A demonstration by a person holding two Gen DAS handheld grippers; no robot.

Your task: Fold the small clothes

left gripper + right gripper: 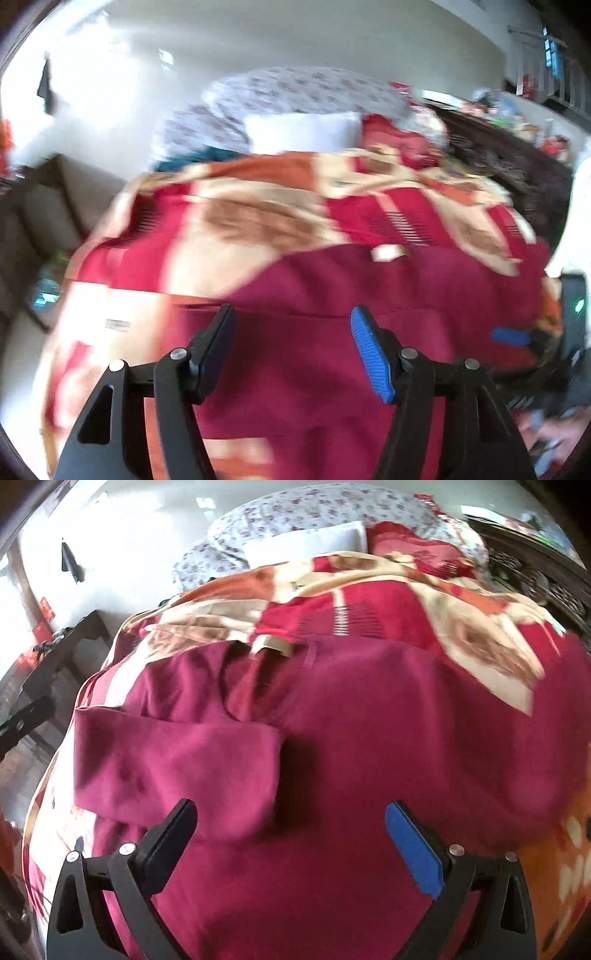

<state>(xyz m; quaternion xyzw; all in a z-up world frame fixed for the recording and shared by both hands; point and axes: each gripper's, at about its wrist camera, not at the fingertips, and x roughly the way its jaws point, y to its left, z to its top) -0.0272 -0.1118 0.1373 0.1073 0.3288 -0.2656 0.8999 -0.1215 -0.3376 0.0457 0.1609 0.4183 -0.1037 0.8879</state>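
Note:
A maroon garment (351, 738) lies spread on a bed covered by a red, cream and orange patterned blanket (480, 638). One part of it is folded over the body at the left (177, 760), and a cream neck label (273, 644) shows at its far edge. My right gripper (291, 808) is open and empty just above the cloth. In the left wrist view the same garment (332, 280) fills the lower middle, and my left gripper (291, 314) is open and empty over its near part. The right gripper's blue pad (511, 336) shows at the right.
A white pillow (303, 133), a floral quilt (295, 88) and a red cushion (388, 136) lie at the head of the bed. A dark carved headboard (498, 147) runs along the right. A dark low table (62, 653) stands on the floor at the left.

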